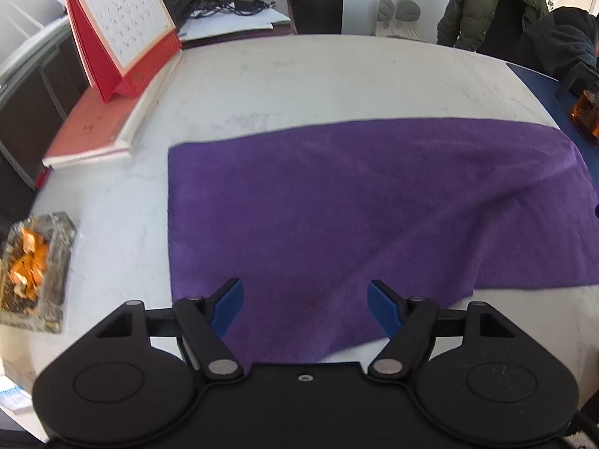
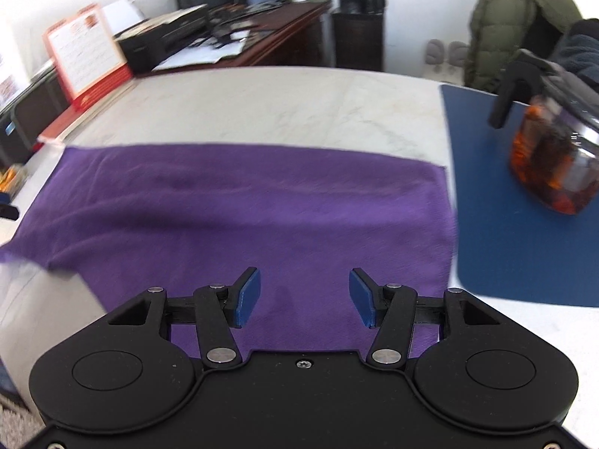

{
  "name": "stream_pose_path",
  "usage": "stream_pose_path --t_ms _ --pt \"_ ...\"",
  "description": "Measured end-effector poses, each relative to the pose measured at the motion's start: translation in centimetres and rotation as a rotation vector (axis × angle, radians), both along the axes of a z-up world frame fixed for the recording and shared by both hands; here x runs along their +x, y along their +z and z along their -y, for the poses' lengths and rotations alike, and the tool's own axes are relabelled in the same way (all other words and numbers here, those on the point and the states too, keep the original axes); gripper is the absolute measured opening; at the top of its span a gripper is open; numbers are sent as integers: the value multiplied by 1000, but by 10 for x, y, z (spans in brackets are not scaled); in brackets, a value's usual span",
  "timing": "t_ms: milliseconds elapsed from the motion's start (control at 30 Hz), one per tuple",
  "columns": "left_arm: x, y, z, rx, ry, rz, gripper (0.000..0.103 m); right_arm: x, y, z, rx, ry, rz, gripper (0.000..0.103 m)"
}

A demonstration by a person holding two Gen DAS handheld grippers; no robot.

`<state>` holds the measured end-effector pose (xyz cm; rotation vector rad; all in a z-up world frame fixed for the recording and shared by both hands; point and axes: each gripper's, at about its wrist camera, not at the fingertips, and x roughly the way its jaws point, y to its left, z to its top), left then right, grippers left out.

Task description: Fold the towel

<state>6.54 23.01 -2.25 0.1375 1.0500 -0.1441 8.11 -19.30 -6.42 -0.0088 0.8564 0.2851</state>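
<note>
The purple towel (image 1: pixel 355 217) is lying spread flat on the white table (image 1: pixel 299 75), its right edge just reaching the blue mat (image 2: pixel 516 232). The left gripper (image 1: pixel 305 308) is hanging over the towel's near left part, jaws spread wide and gripping nothing. The right gripper (image 2: pixel 304 297) is hovering over the near right part, likewise released. A glass pot (image 2: pixel 554 149) is sitting on the mat, and a red calendar (image 1: pixel 116 26) is standing at the far left
</note>
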Motion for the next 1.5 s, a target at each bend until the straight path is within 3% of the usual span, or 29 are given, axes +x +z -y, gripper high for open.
stream_pose_path --t_ms 200,367,667,1033,1167,1500 --pt "2 5 -15 -7 39 57 71 -9 -13 -22 -59 57 -50 52" --pt "39 -7 -36 13 99 50 71 -9 -20 -31 -91 77 -72 52" --pt "59 -37 -29 85 30 13 71 -2 -29 -47 -137 108 -77 52" --pt "60 -53 -44 6 57 -30 76 -3 -30 -50 -153 108 -114 55" --pt "64 -54 -46 7 47 -36 81 -11 -28 -45 -162 132 -137 55" --pt "74 -52 -45 61 4 -46 82 -36 -22 -29 -189 207 -200 56"
